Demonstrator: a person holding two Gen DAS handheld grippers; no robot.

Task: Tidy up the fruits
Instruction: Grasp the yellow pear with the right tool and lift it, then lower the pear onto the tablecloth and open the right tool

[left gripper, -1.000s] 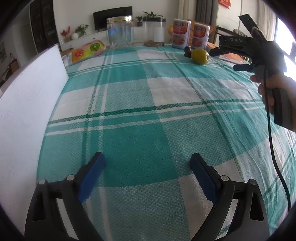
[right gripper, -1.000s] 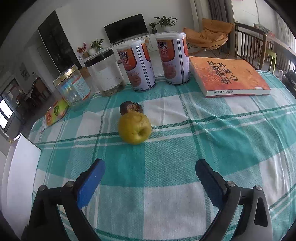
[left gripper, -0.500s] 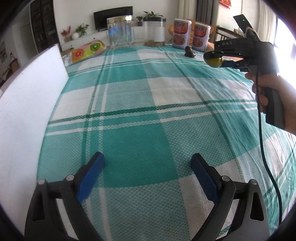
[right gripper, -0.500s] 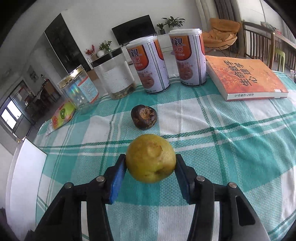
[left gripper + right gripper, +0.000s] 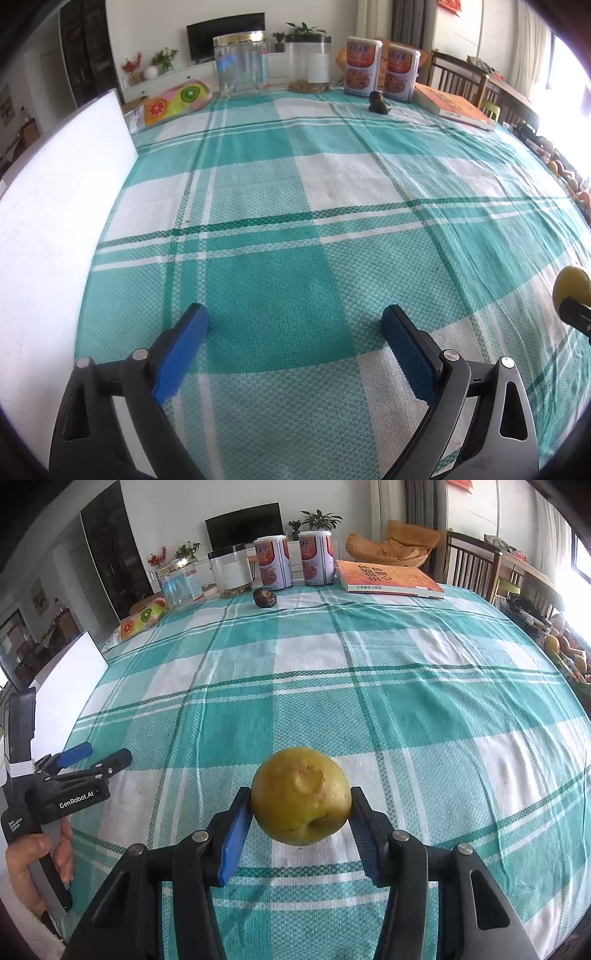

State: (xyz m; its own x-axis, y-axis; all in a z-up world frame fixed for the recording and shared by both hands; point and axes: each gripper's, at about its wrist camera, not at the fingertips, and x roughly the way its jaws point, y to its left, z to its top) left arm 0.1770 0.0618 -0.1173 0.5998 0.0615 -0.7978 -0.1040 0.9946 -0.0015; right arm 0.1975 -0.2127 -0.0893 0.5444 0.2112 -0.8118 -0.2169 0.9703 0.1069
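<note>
While raised above checked tablecloth [image 5: 369,686], right gripper [image 5: 301,827] clamped on yellow fruit [image 5: 301,795]; left gripper [image 5: 295,332] wide open, empty.

Fruit [image 5: 301,795] sits between the right gripper [image 5: 300,812] fingers, above the near part of the tablecloth [image 5: 369,686]. Left gripper [image 5: 295,325] lies to its left, over the cloth. At the far edge: small fruit [image 5: 264,598] before two cans [image 5: 273,568], jars [image 5: 231,570] left of them, book [image 5: 386,578] right.

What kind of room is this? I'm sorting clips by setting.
Most likely a home living and dining room: a table under a teal checked tablecloth, a television on a low cabinet with houseplants, and an orange lounge chair.
</note>
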